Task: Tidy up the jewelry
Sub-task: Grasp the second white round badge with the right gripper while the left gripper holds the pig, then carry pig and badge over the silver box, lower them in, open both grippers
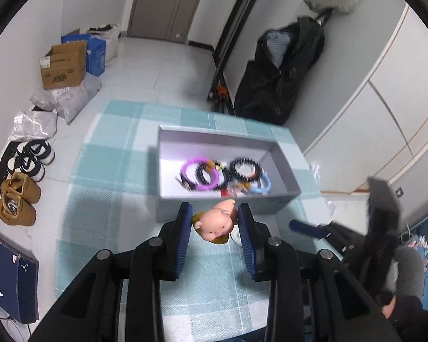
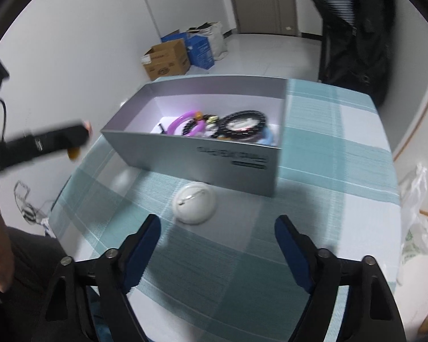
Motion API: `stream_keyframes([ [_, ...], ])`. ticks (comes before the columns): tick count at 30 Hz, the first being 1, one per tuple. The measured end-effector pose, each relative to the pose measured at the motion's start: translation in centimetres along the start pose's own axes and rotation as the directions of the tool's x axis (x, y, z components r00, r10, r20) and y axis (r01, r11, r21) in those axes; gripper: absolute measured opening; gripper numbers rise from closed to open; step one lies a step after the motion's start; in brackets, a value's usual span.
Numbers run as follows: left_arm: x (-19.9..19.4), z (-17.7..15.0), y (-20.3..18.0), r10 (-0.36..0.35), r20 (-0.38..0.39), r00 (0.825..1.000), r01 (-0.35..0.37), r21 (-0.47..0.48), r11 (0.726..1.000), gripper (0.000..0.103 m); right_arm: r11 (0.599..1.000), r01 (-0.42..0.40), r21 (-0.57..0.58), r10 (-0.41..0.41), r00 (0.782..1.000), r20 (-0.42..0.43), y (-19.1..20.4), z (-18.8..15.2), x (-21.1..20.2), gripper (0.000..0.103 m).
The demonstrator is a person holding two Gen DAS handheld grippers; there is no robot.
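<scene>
My left gripper (image 1: 215,223) is shut on a small pink doll charm (image 1: 214,225) and holds it above the checked cloth, just short of the grey box's near wall (image 1: 214,205). The box (image 2: 202,159) holds a purple ring (image 1: 199,175), black bead bracelets (image 1: 244,169), a pale blue ring (image 1: 261,186) and other small pieces. My right gripper (image 2: 216,242) is open and empty, above the cloth in front of a white round disc (image 2: 194,202) that lies by the box. The left gripper (image 2: 42,142) shows blurred at the left of the right wrist view.
The table carries a teal and white checked cloth (image 2: 328,199). A plastic bag (image 2: 413,213) hangs off its right edge. Shoes (image 1: 22,188), cardboard boxes (image 1: 62,65) and bags lie on the floor. A black jacket (image 1: 282,68) hangs beyond the table.
</scene>
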State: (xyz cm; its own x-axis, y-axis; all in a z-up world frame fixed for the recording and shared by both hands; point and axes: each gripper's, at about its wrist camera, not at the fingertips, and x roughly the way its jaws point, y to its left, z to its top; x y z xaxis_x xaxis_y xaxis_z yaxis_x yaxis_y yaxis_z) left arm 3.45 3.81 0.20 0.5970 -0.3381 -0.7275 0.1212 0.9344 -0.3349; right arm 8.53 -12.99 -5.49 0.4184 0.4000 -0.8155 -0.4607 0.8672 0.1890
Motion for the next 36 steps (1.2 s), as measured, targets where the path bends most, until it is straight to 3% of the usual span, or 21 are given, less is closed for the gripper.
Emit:
stream_keyframes([
  [4,-0.8,0.7,0.6,0.005,0.031,1.0,-0.005,0.005,1.0,0.027,0.998,0.021,-0.052,-0.022,1.0,-0.014,1.6,0.5,1.3,0.067],
  [7,-0.8,1.0,1.4,-0.003,0.034,0.999,0.004,-0.015,1.0,0.027,0.99,0.077,-0.118,-0.08,0.997,-0.023,3.3,0.7,2.4,0.053],
  [8,-0.9,1.0,1.7,-0.002,0.034,0.999,0.003,-0.024,1.0,0.027,0.984,0.104,-0.146,-0.108,0.994,-0.025,3.8,0.7,2.7,0.043],
  [11,-0.9,1.1,2.5,-0.002,0.032,0.999,0.004,-0.051,0.999,0.027,0.96,0.168,-0.224,-0.173,0.985,-0.001,5.5,0.6,3.0,0.04],
  [15,-1.0,1.1,3.4,-0.011,0.023,1.0,0.013,-0.089,0.996,0.027,0.955,0.18,-0.238,-0.184,0.983,0.004,6.1,0.6,3.1,0.038],
  [19,-0.9,1.2,3.5,-0.024,0.018,1.0,0.026,-0.112,0.993,0.027,0.97,0.138,-0.198,-0.146,0.989,-0.026,5.3,0.9,2.9,0.037],
  [21,-1.0,1.3,3.4,-0.024,0.02,1.0,0.026,-0.106,0.994,0.027,0.983,0.086,-0.163,-0.093,0.995,-0.035,4.8,1.1,2.6,0.012],
  [22,-1.0,1.2,3.2,-0.021,0.02,1.0,0.023,-0.101,0.995,0.027,0.986,0.074,-0.151,-0.082,0.995,-0.051,4.6,1.1,2.5,0.008],
  [28,-0.5,1.0,2.7,-0.016,0.006,1.0,0.016,-0.088,0.996,0.027,0.987,0.057,-0.154,-0.065,0.997,-0.05,4.5,0.8,2.1,0.006],
  [36,-0.1,1.1,3.3,-0.007,0.006,1.0,0.008,-0.125,0.992,0.027,0.997,-0.059,-0.055,0.057,0.998,-0.035,2.7,1.1,0.3,0.0],
])
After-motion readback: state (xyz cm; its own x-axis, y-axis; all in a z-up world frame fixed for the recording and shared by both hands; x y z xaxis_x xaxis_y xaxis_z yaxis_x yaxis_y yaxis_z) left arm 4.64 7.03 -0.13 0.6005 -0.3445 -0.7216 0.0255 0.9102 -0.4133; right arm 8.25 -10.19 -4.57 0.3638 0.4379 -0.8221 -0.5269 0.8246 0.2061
